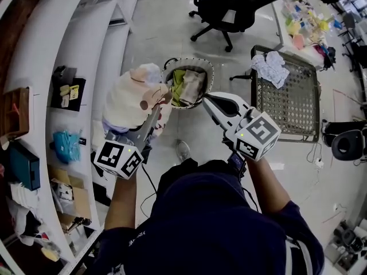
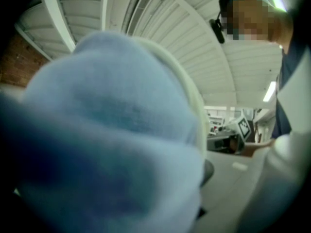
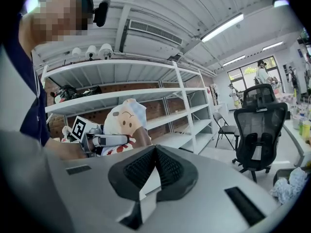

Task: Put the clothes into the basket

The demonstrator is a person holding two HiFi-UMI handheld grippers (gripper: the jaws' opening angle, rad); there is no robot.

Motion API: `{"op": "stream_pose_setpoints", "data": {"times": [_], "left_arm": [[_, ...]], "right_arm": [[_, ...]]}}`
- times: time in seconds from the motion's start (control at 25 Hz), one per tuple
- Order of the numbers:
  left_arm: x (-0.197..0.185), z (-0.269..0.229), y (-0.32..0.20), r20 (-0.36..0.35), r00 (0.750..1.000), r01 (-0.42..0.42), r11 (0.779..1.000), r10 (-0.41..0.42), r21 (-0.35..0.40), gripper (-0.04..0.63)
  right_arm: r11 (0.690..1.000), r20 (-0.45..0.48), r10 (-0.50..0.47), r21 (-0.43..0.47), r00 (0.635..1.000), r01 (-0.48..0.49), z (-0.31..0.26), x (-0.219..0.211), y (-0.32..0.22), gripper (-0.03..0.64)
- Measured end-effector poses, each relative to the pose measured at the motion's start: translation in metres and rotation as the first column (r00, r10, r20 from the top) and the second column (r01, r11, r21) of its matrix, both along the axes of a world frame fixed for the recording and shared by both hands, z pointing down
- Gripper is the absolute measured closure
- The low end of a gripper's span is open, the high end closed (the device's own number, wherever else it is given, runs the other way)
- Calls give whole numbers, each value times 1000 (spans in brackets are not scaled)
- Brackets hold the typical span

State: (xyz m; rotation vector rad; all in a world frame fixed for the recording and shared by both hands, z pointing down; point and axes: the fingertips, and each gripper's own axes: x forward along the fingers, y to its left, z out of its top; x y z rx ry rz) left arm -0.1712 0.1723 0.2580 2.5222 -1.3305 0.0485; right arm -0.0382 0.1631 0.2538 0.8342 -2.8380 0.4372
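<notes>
Your left gripper (image 1: 156,109) pinches one bundle (image 1: 129,99), held just beside the basket (image 1: 209,73). Your right gripper (image 1: 207,101) is empty, its jaws pressed together. I'd judge you're mid-carry: next, bring the bundle over the rim and release. The one basket holds at least two pieces (image 1: 186,86). One cloth (image 1: 269,67) lies on the chair (image 1: 292,107).

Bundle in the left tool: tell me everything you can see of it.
The bundle is soft, bunched fabric that looks fleecy. It is mostly cream, with a printed cartoon face, a pale blue part on top and red spots lower down. The left tool is clamped on it and holds it in the air beside the white shelving, short of the basket on the floor.
</notes>
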Motion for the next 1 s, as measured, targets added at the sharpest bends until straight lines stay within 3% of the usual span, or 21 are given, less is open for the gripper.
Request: {"op": "stream_pose_setpoints", "data": {"times": [0.56, 1.0], "left_arm": [[-4, 19, -58, -22, 999, -30, 999, 30, -32, 405], [28, 50, -129, 5, 1000, -11, 993, 12, -116, 405]], "right_arm": [[999, -13, 34, -41, 999, -34, 19, -8, -57, 611], [995, -1, -12, -101, 1000, 11, 52, 12, -136, 611]]}}
